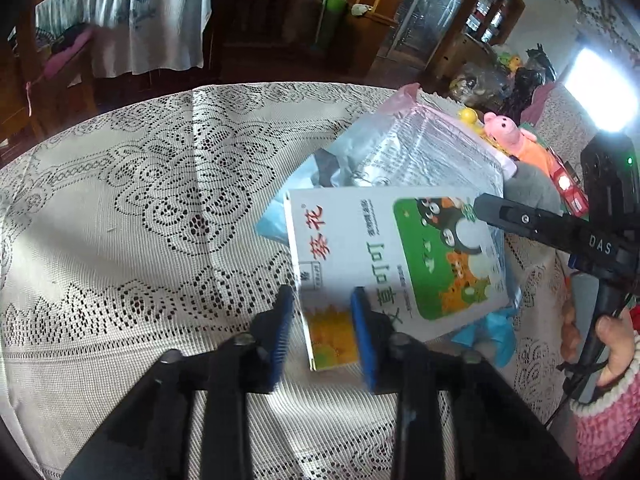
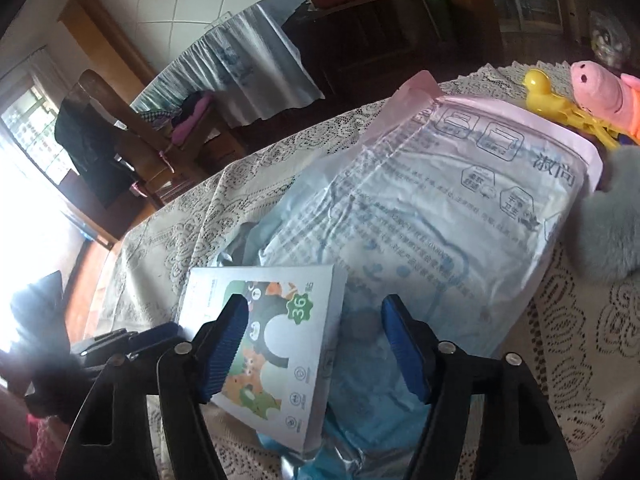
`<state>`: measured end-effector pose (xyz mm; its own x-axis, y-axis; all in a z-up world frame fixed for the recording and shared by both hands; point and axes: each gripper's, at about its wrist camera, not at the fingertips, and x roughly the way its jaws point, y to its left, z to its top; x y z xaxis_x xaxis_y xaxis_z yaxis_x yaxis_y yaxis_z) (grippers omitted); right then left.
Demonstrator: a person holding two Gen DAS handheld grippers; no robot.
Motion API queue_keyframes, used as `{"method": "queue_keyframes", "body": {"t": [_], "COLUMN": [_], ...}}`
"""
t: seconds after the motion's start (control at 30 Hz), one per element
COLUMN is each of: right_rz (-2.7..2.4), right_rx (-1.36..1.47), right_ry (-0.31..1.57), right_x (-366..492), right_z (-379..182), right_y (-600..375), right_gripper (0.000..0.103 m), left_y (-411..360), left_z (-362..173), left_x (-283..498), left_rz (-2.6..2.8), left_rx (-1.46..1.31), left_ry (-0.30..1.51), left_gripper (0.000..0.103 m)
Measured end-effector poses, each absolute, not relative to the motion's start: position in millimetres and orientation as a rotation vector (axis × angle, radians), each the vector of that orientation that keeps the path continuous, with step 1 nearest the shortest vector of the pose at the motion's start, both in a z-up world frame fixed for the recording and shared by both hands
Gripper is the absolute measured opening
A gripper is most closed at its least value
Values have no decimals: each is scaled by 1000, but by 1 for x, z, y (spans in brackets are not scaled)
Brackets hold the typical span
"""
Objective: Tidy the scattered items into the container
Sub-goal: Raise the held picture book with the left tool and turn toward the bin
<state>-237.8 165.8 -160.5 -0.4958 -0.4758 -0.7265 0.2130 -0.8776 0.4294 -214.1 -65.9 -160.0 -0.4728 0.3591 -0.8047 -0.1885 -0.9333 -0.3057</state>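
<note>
The left gripper [image 1: 322, 330] pinched the near corner of the box [image 1: 394, 264], which lay tilted on the plastic bag [image 2: 440, 216]. The right gripper [image 2: 314, 350] hovered spread over both.

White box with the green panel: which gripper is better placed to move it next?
Left. The left gripper already straddles the white box's near corner, while the right gripper hangs open above its far end over the plastic bag.
</note>
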Motion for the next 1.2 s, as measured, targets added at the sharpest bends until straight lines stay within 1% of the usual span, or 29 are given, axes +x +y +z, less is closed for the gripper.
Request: {"method": "queue_keyframes", "body": {"t": [0.03, 0.07, 0.1, 0.13, 0.17, 0.27, 0.3, 0.33, 0.37, 0.4, 0.43, 0.47, 0.57, 0.63, 0.73, 0.8, 0.87, 0.9, 0.93, 0.97, 1.0, 1.03, 1.07, 1.1, 1.2], "right_rz": [-2373, -2362, -2351, -2327, -2299, -2282, -2275, -2268, -2262, -2256, -2252, -2247, -2244, -2250, -2255, -2250, -2239, -2230, -2219, -2209, -2192, -2173, -2159, -2152, -2117], "right_rx": [1272, 1262, 1252, 1253, 1256, 1278, 1279, 1267, 1250, 1226, 1200, 1173, 1120, 1101, 1080, 1080, 1087, 1099, 1113, 1126, 1154, 1185, 1205, 1220, 1266], "right_ry": [-400, -400, -401, -398, -395, -366, -376, -390, -406, -415, -422, -430, -415, -394, -362, -336, -301, -287, -275, -263, -269, -280, -293, -300, -340], "right_x": [-240, -242, -243, -243, -243, -238, -236, -233, -229, -225, -220, -216, -203, -197, -188, -186, -184, -186, -189, -192, -196, -201, -204, -205, -205], "right_z": [-161, -161, -162, -163, -163, -163, -162, -160, -158, -154, -150, -146, -136, -131, -125, -127, -132, -137, -142, -147, -153, -161, -166, -170, -177], "right_y": [166, 166, 166, 165, 163, 158, 160, 163, 166, 169, 172, 175, 176, 174, 171, 170, 168, 165, 163, 161, 158, 156, 154, 153, 157], "right_gripper": [72, 72, 72, 67, 44, 39, 39, 38, 36, 35, 31, 27, 23, 23, 23, 23, 26, 27, 31, 34, 42, 42, 46, 48, 48], "left_y": [-64, -62, -59, -55, -49, -42, -42, -44, -47, -50, -52, -54, -52, -52, -54, -57, -57, -56, -53, -50, -48, -46, -44, -43, -50], "left_z": [-162, -165, -167, -167, -167, -164, -163, -160, -156, -153, -149, -146, -139, -137, -135, -136, -137, -139, -141, -144, -148, -152, -156, -157, -160], "left_x": [-215, -217, -218, -217, -216, -213, -212, -209, -207, -205, -201, -196, -182, -174, -168, -167, -170, -176, -182, -190, -199, -207, -214, -217, -218], "left_rz": [2428, 2417, 2406, 2412, 2424, 2444, 2456, 2472, 2483, 2488, 2494, 2500, 2533, 2552, 2552, 2548, 2556, 2553, 2547, 2534, 2511, 2485, 2453, 2435, 2382], "left_rx": [-1398, -1402, -1407, -1394, -1375, -1378, -1374, -1365, -1355, -1344, -1331, -1316, -1288, -1279, -1262, -1253, -1235, -1223, -1211, -1221, -1250, -1282, -1311, -1317, -1357], "left_ry": [-257, -265, -273, -250, -215, -193, -184, -180, -182, -189, -186, -177, -105, -70, -63, -58, -13, 19, 53, 70, 67, 58, 49, 33, -29], "left_gripper": [66, 69, 70, 70, 70, 71, 67, 59, 56, 51, 47, 46, 43, 42, 39, 39, 40, 43, 56, 65, 74, 74, 77, 82, 83]}}
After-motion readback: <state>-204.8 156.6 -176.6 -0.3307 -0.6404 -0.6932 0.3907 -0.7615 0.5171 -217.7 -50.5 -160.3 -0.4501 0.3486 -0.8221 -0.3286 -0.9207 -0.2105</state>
